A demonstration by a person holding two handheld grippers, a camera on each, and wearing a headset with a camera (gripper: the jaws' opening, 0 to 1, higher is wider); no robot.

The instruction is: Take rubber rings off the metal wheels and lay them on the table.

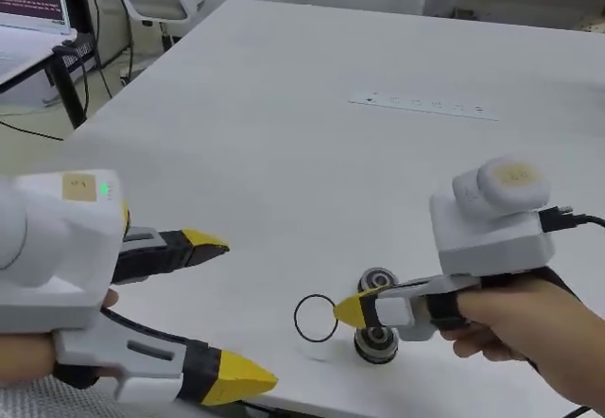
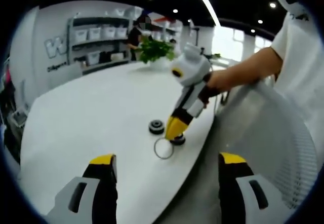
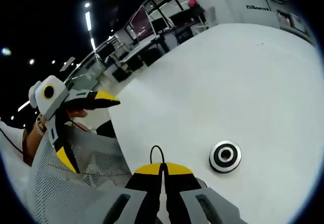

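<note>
The left gripper [image 1: 222,309] stands at the left of the head view. Its yellow-tipped fingers [image 1: 203,243] are spread wide, grip nothing and are off the white table [image 1: 312,153]. In its own view the same two tips [image 2: 104,160] rise far apart from the bottom, with open space between them.

Ahead of that gap a black rubber ring [image 1: 315,318] lies flat on the table, near its edge. The left gripper view shows the ring [image 2: 163,148] as a thin loop just under the tip of the right gripper [image 2: 174,130].

The right gripper [image 1: 348,311] is held in a hand [image 1: 515,328] with its fingers pressed together. Its tip meets the ring's right edge. In its own view the closed tips [image 3: 162,169] leave only a seam, and a narrow arc of the ring [image 3: 157,150] rises from them. I cannot tell whether the ring is pinched or only touched.

In the head view the tip sits between two metal wheels, the far wheel [image 1: 377,281] beyond it and the near wheel [image 1: 376,344] on the table-edge side. The right gripper view shows one wheel [image 3: 225,156] face-on to the right of its tips, with dark and pale concentric bands. It also shows the left gripper [image 3: 86,130] off to the left, wide open. The left gripper view adds the person's forearm [image 2: 243,72] behind the right gripper.
</note>
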